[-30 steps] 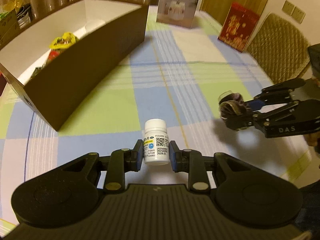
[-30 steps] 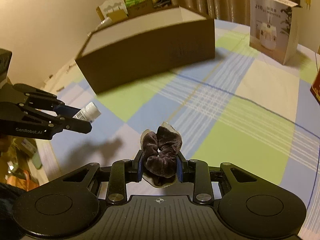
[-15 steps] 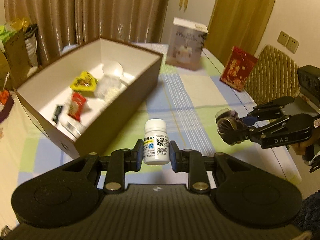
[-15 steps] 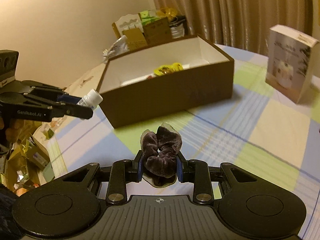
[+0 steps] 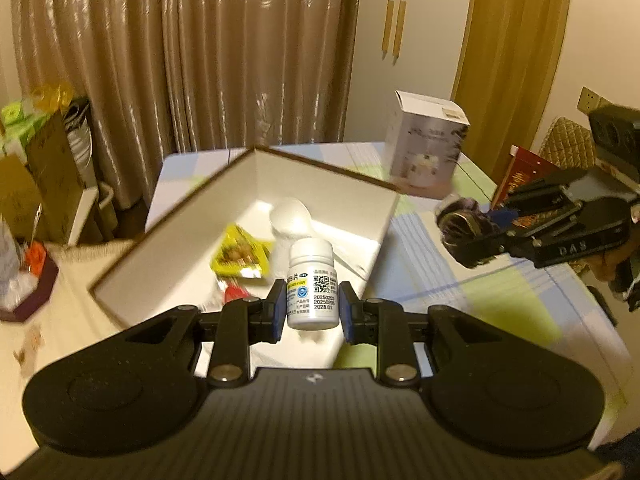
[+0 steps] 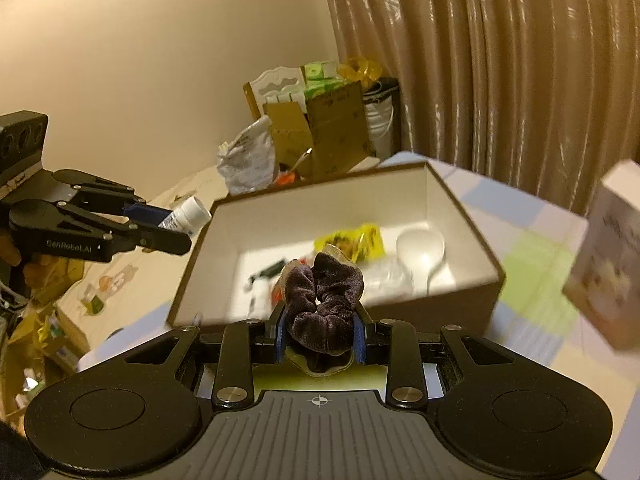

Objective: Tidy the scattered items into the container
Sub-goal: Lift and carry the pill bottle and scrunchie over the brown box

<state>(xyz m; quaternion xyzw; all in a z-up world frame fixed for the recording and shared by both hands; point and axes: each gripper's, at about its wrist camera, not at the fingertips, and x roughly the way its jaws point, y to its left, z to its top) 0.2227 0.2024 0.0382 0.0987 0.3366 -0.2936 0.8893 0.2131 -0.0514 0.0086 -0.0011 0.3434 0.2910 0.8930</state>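
My left gripper [image 5: 313,308] is shut on a white pill bottle [image 5: 311,280] and hangs above the near corner of the brown open box [image 5: 320,168]. The same bottle [image 6: 188,214] shows in the right wrist view, left of the box [image 6: 472,216]. My right gripper [image 6: 320,330] is shut on a dark velvet scrunchie [image 6: 324,308], just short of the box's near wall. In the left wrist view that scrunchie [image 5: 460,222] hovers right of the box. Inside the box lie a yellow snack packet [image 5: 240,254], a white spoon [image 6: 420,248] and several small items.
A white product carton [image 5: 426,148] stands on the checked tablecloth [image 5: 500,300] behind the box, with a red box [image 5: 524,176] to its right. Beyond the table's left side are cardboard boxes and bags [image 6: 316,128]. Curtains [image 5: 200,48] hang behind.
Both grippers have risen and moved toward the box with their loads. The box's inside has come into view, and the left gripper now hangs over its near corner.
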